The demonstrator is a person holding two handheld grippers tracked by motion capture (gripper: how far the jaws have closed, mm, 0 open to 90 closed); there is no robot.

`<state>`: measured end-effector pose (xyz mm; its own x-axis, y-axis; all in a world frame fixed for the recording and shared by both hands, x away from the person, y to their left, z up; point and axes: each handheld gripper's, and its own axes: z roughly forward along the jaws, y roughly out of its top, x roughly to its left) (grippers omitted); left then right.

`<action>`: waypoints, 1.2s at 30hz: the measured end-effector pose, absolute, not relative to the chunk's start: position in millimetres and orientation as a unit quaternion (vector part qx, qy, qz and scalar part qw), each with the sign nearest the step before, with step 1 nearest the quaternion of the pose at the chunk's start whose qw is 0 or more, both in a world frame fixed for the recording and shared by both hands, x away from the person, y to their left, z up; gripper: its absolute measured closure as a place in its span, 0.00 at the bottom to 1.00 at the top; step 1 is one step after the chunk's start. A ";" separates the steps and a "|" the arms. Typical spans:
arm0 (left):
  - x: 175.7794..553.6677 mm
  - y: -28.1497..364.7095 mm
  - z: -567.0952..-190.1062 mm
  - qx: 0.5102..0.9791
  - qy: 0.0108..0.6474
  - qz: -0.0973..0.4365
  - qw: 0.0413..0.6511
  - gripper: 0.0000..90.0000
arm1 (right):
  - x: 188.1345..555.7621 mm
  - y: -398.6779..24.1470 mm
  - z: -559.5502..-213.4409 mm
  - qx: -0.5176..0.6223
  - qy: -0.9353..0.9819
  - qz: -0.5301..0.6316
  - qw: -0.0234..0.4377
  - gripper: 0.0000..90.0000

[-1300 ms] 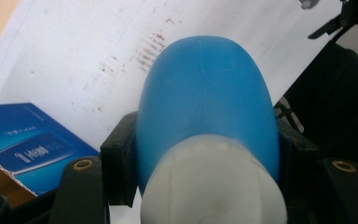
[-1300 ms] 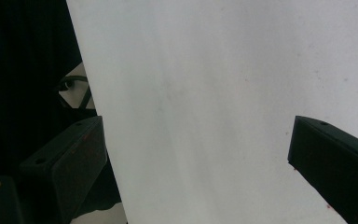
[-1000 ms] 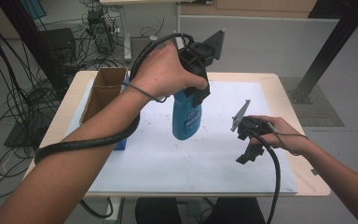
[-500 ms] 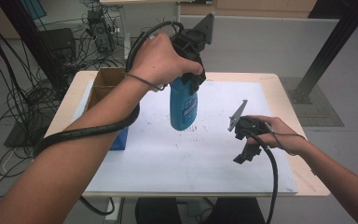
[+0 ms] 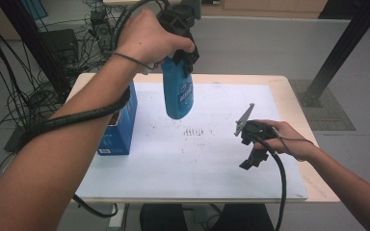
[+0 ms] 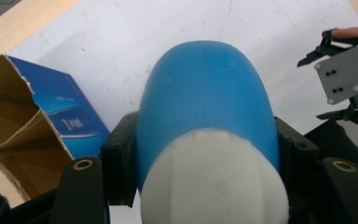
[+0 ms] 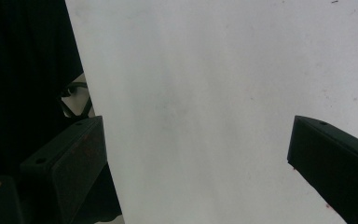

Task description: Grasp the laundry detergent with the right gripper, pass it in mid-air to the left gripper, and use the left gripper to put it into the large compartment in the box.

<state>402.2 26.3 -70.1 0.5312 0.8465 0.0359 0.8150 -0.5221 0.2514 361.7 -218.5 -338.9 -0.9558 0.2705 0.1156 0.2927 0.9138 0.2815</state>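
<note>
Left claw [image 5: 182,61] is clamped on the blue bottle [image 5: 178,95], pads squeezing it just below the white cap [image 6: 214,179]. The bottle hangs under the claw, clear of the table [image 5: 289,96], with the open box [image 5: 119,126] off to the claw's side and lower. Right claw [image 5: 250,159] rests well apart on the white sheet [image 7: 223,93], jaws wide, nothing between them. To do this carry well, I'd say keep the squeeze firm, hold the bottle upright, and line it over the box mouth before lowering.

Blue bottle [image 6: 205,93] base hidden behind its own body; label [image 5: 185,94] print too small; box [image 6: 32,126] cut off at left edge
</note>
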 end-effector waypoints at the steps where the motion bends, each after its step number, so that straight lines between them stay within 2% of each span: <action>1: 402.9 29.0 -68.7 0.868 0.480 0.078 0.103 0.42 | 361.7 -218.1 -339.0 -0.144 -0.978 -0.150 0.037 0.05; 9: 408.5 57.9 -57.1 0.839 0.526 0.096 0.099 0.42 | 362.6 -216.7 -339.5 -0.143 -0.977 -0.150 0.038 0.05; 23: 422.0 132.6 -33.9 0.784 0.602 0.124 0.091 0.42 | 364.3 -214.9 -339.4 -0.140 -0.978 -0.148 0.037 0.05; 36: 426.1 175.5 -26.6 0.743 0.648 0.145 0.086 0.42 | 365.6 -215.0 -339.0 -0.140 -0.978 -0.152 0.037 0.05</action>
